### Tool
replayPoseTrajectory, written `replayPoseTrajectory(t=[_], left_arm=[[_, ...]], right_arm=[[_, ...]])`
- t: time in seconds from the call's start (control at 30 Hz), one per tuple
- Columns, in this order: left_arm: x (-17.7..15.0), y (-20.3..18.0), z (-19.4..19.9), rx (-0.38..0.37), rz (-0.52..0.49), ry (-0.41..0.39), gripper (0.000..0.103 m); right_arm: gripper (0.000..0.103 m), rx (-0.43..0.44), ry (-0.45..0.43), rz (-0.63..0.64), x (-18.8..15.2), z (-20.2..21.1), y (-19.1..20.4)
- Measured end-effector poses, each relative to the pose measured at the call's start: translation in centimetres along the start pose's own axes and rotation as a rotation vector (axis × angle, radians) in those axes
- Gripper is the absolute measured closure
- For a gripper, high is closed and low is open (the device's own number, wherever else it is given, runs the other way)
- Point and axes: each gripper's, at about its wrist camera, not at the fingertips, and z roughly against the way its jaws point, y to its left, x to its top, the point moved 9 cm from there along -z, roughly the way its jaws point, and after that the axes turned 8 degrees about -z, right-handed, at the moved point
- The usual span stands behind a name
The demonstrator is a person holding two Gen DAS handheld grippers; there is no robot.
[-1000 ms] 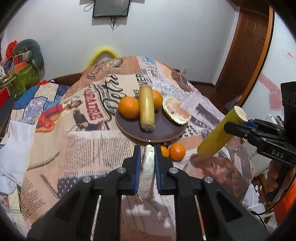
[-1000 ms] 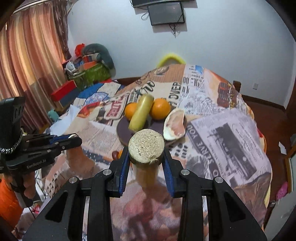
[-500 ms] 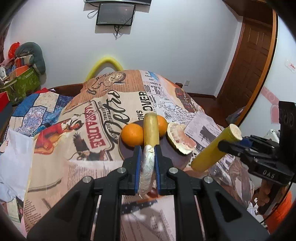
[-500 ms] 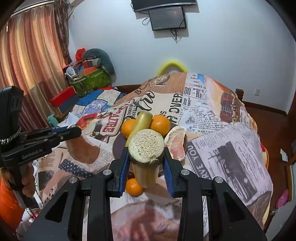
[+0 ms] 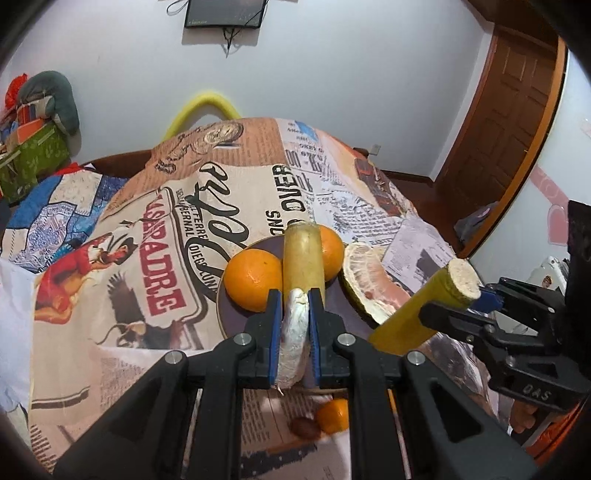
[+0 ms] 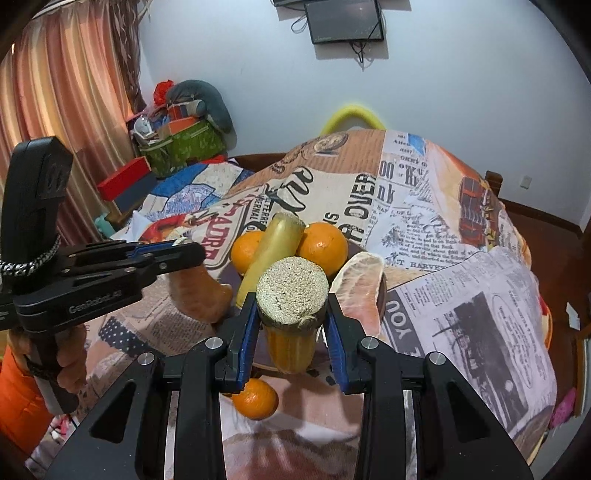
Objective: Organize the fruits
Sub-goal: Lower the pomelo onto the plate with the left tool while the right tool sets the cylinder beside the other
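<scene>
carrying step; left gripper [image 5: 291, 325] clamped on a pomelo wedge [image 5: 293, 332], right gripper [image 6: 291, 325] clamped on a sugarcane piece [image 6: 291, 314], both over the near rim of the plate [image 5: 229, 317] mid-tabletop; next, probably lowering each into a free gap, then releasing

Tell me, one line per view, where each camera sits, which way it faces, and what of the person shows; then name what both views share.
Left wrist: on the left gripper, looking forward and down at the plate; its jaws pinch a pomelo wedge; the right gripper shows at right.
Right wrist: on the right gripper, facing the same plate; its jaws clamp a sugarcane piece; the left gripper and a hand show at left.
Shared: plate, two oranges, wall screen.
</scene>
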Motion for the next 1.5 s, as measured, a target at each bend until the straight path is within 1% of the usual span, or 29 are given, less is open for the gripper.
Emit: replayPoseTrajectory(t=[0.2, 0.43, 0.6, 0.73, 0.8, 0.87, 1.0, 1.1, 1.17, 1.2, 1.3, 1.47, 1.5], left_arm=[[1.0, 0.6, -1.8, -0.005, 0.017, -0.011, 0.090], [2.3, 1.4, -3.2, 0.007, 0.026, -0.023, 0.090], [2.9, 1.7, -4.2, 0.043, 0.007, -0.022, 0.090], [3.1, 2.4, -5.0, 0.065, 0.019, -0.014, 0.089], [2.9, 2.8, -5.4, 0.064, 0.033, 0.008, 0.081], [2.5, 3.1, -5.9, 0.047, 0.053, 0.034, 0.062], [1.7, 4.1, -6.4, 0.067, 0.076, 0.054, 0.060], [1.1, 4.6, -6.5, 0.056, 0.097, 0.064, 0.060], [0.8, 4.7, -6.6, 0.040, 0.110, 0.080, 0.053], [0.6, 4.7, -6.6, 0.033, 0.115, 0.088, 0.051], [-0.1, 4.6, -6.8, 0.017, 0.114, 0.109, 0.051], [-1.6, 4.4, -7.2, 0.020, 0.103, 0.137, 0.046], [-1.7, 4.4, -7.3, 0.016, 0.105, 0.143, 0.046]], right_arm=[[0.072, 0.016, 0.006, 0.007, 0.8, -1.5, 0.1], [0.072, 0.027, 0.017, -0.007, 1.5, -3.5, -0.2], [0.072, 0.045, 0.036, -0.023, 2.3, -4.5, -0.4], [0.071, 0.038, 0.047, -0.022, 2.5, -5.6, -0.4], [0.070, 0.028, 0.052, -0.021, 2.5, -6.1, -0.6], [0.069, 0.016, 0.056, -0.020, 2.5, -6.5, -0.8], [0.068, 0.018, 0.059, -0.029, 2.6, -6.8, -1.2], [0.068, 0.020, 0.066, -0.034, 2.6, -7.2, -1.4], [0.068, 0.020, 0.083, -0.032, 2.4, -7.7, -1.4], [0.068, 0.023, 0.093, -0.032, 2.2, -8.0, -1.3], [0.067, 0.018, 0.100, -0.028, 1.8, -8.3, -1.3], [0.067, 0.019, 0.112, -0.026, 1.4, -8.2, -1.4], [0.065, 0.015, 0.116, -0.021, 1.2, -8.1, -1.4]])
